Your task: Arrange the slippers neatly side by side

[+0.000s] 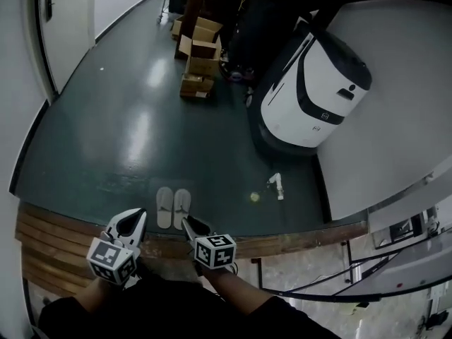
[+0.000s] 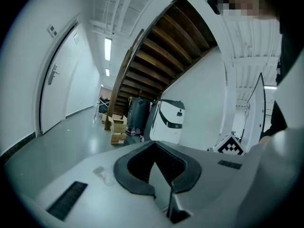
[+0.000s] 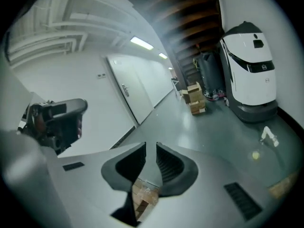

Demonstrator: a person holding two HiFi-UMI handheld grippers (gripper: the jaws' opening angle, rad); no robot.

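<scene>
Floor scene: 2 slippers (image 1: 173,208) lie parallel, side by side; task apparently complete. Left gripper (image 1: 133,222) closed, empty; right gripper (image 1: 191,226) slightly parted, empty.

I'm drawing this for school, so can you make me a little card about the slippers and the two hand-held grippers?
slippers: two pale ones, side by side on the dark floor, by the wooden step
left hand-held gripper: jaws together, empty
right hand-held gripper: jaws slightly apart, empty
nearby: small yellow ball, white robot, cardboard boxes
</scene>
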